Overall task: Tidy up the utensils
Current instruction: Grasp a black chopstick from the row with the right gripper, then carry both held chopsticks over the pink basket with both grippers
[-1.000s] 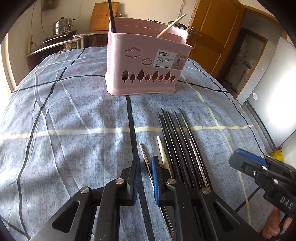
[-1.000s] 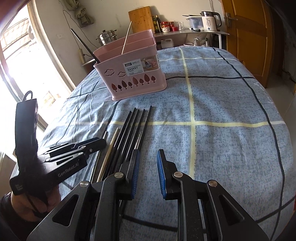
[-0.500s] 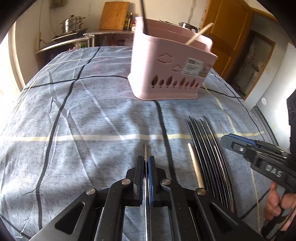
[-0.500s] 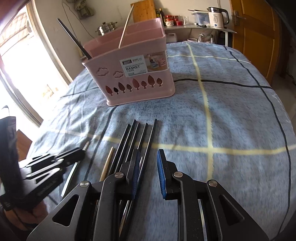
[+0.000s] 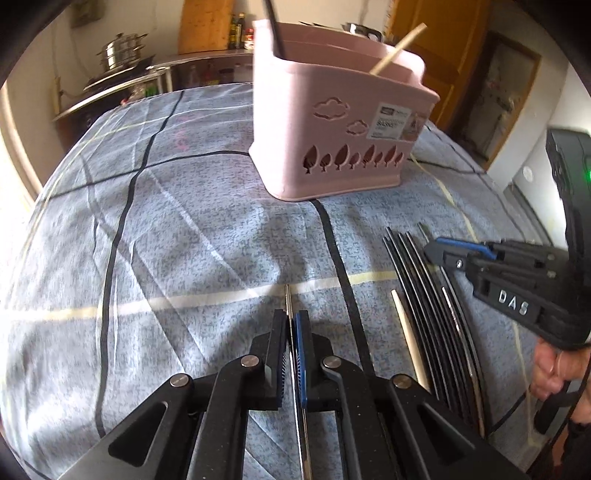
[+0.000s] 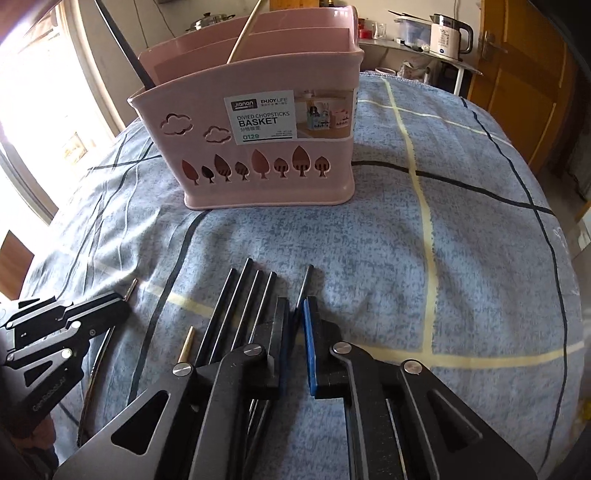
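Pinching a thin metal chopstick [image 5: 289,306], the left gripper [image 5: 291,325] has its fingers pressed nearly together on the shaft, whose tip pokes out ahead of them, over the blue patterned cloth [image 5: 192,236] with dark and pale stripes. Right gripper [image 6: 293,317]: fingers narrowly spread around a single black chopstick [image 6: 306,280] that lies slightly apart from the main bundle; whether the pads touch it cannot be told. Bundle of black chopsticks [image 6: 242,299] lies side by side on the cloth just left of the right gripper, partly hidden under its left finger; in the left wrist view the same bundle [image 5: 417,295] runs beneath the right gripper. One pale wooden chopstick [image 5: 406,328] lies just beside the bundle, on its left edge. Pink divided chopstick basket [image 6: 258,147] stands upright farther back on the cloth, well apart from the loose chopsticks, label facing the right wrist camera. Inside it, a black chopstick [image 6: 122,40] leans at the left end and a pale wooden one [image 6: 243,33] leans nearer the middle; exact compartments not discernible. An electric kettle [image 6: 448,35] stands on a counter [image 6: 417,50] behind.
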